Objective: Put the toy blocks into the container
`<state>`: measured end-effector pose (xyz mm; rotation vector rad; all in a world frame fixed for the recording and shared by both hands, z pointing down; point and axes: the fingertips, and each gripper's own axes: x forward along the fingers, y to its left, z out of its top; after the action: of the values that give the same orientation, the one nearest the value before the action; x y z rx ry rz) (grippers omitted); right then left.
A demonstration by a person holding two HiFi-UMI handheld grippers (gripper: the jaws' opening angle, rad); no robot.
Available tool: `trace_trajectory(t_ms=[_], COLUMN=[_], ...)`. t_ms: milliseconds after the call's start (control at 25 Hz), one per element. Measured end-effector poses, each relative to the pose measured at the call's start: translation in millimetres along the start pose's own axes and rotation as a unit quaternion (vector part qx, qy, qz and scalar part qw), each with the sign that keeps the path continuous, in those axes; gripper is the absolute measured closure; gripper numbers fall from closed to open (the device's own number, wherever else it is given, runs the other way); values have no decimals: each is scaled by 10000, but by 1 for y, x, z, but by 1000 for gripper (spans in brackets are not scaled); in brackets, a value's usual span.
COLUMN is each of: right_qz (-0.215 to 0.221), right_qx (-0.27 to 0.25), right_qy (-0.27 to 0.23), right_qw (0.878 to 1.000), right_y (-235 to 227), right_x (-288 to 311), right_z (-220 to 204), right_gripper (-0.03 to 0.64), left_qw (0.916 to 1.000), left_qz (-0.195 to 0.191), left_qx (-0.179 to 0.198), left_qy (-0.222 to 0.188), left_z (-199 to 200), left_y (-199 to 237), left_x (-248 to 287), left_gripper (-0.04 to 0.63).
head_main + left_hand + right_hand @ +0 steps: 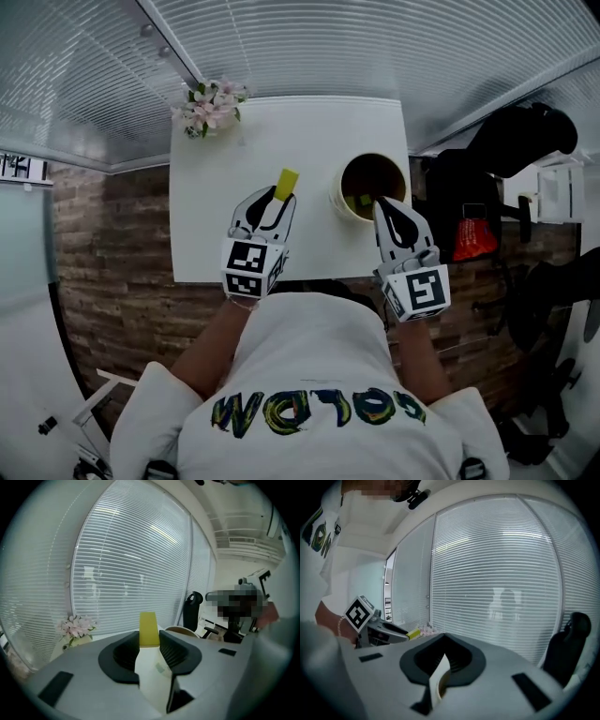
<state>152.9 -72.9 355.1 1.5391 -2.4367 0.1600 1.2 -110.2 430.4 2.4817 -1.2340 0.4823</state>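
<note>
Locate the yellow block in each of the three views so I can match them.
Head view: yellow block at centre, gripped by the left gripper.
Left gripper view: centre, upright between the jaws.
Right gripper view: small, left of centre, at the left gripper's tip.
Shared landmark: the container, right of the block in head and left gripper views; the right gripper pinches its rim.

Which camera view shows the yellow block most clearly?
The left gripper view: the yellow block stands large and sharp, pinched by the left gripper. The head view shows it small, from above. The right gripper view shows only a tiny yellow end far off.
</note>
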Motion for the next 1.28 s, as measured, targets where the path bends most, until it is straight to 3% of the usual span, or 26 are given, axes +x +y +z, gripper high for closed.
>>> trace_trajectory(t_ms=[360, 560, 920, 1160, 1280], right_qz=[-715, -958, -1097, -1082, -1035], right_qx=[271, 396, 495, 532, 507], right_qy=[71, 83, 73, 78, 74], right_qw=[9970, 9946, 9927, 9927, 9933], right_y=[-55, -75, -95, -96, -95], right_x=[-46, -63, -75, -76, -76], right_z=[-22, -32, -42, -44, -43], right_gripper=[607, 607, 607, 607, 607], left_qw=[9956, 9890, 9755, 9706, 9721], left_qz=[-819, -1133, -1338, -1420, -1379], left_qx=[441, 910, 1660, 1831, 1790], left_qy=[127, 269, 534, 657, 624], left_z=[11, 8, -9, -19, -19], left_y=[-74, -107, -127, -128, -126], left_x=[54, 86, 139, 158, 159], left_gripper=[452, 451, 451, 451, 441])
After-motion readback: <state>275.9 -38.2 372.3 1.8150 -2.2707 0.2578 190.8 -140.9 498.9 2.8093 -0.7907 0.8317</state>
